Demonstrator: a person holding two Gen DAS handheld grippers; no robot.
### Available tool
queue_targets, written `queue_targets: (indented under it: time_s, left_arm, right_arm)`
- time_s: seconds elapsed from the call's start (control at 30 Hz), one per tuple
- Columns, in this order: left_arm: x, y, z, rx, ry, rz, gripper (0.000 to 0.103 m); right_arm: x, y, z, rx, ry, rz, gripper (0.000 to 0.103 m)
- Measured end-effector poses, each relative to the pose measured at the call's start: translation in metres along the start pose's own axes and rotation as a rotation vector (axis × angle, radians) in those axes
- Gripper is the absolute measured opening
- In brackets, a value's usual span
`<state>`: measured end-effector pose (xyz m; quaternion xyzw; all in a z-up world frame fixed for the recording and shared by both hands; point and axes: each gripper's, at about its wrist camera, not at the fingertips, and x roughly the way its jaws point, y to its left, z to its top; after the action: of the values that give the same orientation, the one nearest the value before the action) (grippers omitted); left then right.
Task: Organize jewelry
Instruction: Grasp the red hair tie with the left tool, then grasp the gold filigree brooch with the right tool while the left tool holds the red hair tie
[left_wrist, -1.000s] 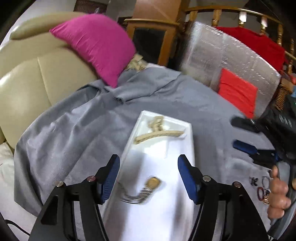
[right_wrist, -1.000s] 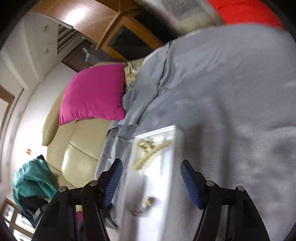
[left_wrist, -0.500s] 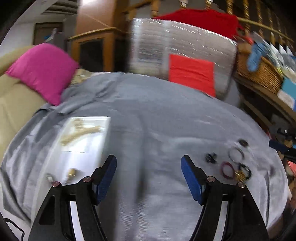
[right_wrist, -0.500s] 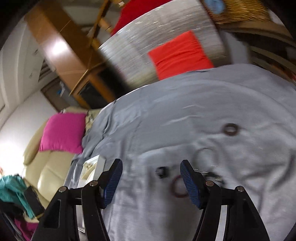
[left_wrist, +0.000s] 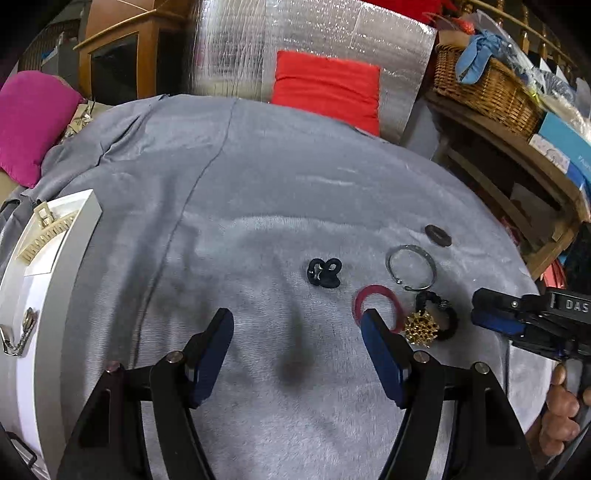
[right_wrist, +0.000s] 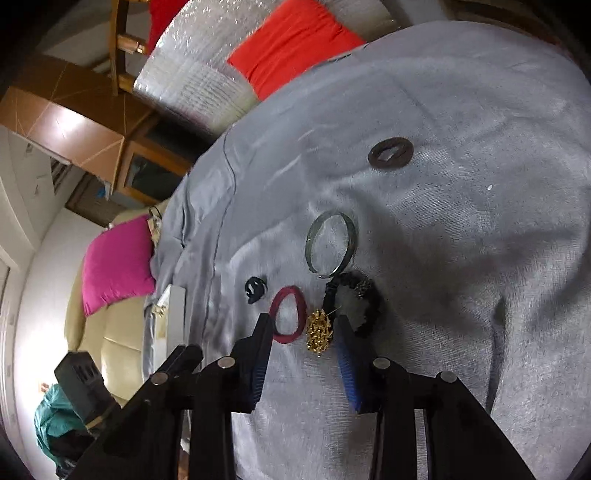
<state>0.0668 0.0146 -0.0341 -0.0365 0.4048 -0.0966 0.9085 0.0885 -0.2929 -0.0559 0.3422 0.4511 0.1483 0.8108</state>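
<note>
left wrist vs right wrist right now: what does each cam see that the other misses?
Left wrist only: the watch and gold hair clip in the white tray, the wicker basket, the hand holding the right gripper.
Right wrist only: the teal cloth, and the right gripper's jaws, which have just been closing, framing the gold brooch.
Both: red ring, silver bangle, black clip, brown ring, grey cloth.

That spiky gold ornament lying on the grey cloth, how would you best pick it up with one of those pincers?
Grip the gold ornament across its narrow sides, coming down from above with the right gripper. It is an elongated, bumpy cluster lying flat, attached to a black hair tie, so the sides offer the firmest hold. The maroon ring lies close beside it, so keep that finger clear of the ring.
</note>
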Motion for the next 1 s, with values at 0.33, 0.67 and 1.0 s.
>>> queue_targets:
  time_s: [0.33,0.67,1.0]
  left_arm:
    - [0.044,-0.015,0.004,0.019,0.086,-0.012,0.061]
    - [0.079,-0.037,0.008,0.053,0.124,-0.003,0.045]
    - [0.069,-0.042,0.003,0.119,0.104,0.002,0.006]
  right_arm:
    - [0.005,-0.024,0.01,0.059,0.01,-0.079,0.038]
    - [0.007,-0.023,0.008,0.075,0.018,-0.069,0.038]
    - [0.005,-0.012,0.006,0.025,0.012,-0.068,0.038]
